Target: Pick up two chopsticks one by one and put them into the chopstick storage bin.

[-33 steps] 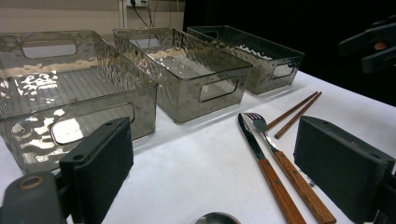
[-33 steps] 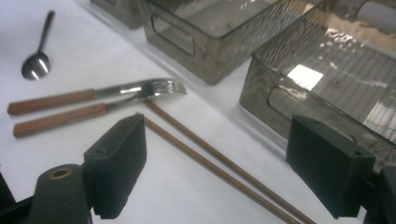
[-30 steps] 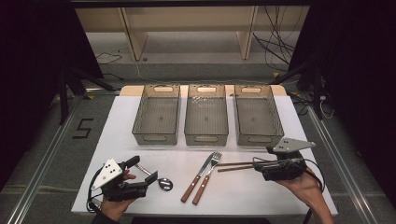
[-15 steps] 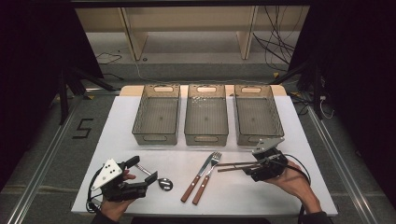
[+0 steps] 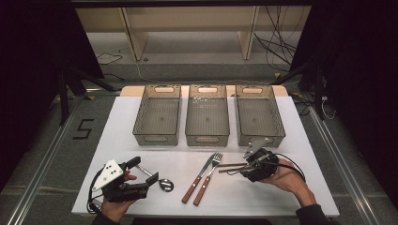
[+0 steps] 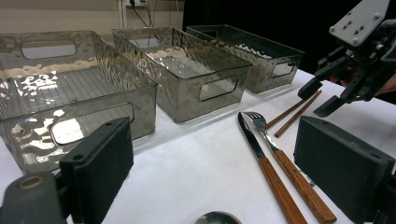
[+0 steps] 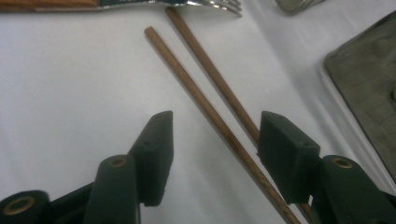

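Two brown chopsticks (image 5: 230,167) lie side by side on the white table (image 5: 281,122), right of a wooden-handled fork (image 5: 210,174) and knife (image 5: 197,180). My right gripper (image 5: 241,166) points left and low over their near ends. Its jaws have just been closing and still stand apart. In the right gripper view the chopsticks (image 7: 205,105) run between the pads of my right gripper (image 7: 215,126), one mid-gap, the other against the right pad's edge. My left gripper (image 5: 143,176) rests open at the front left, beside a metal spoon (image 5: 163,183).
Three clear grey bins stand in a row behind the cutlery: left (image 5: 155,138), middle (image 5: 207,139), right (image 5: 260,137). In the left gripper view, past my left gripper (image 6: 214,135), lie the fork (image 6: 280,156) and knife (image 6: 259,156). The table's front edge is close to both hands.
My right gripper has moved left and down onto the chopsticks' ends, tipping over, and its jaws have narrowed around them. The left gripper and the cutlery have stayed put.
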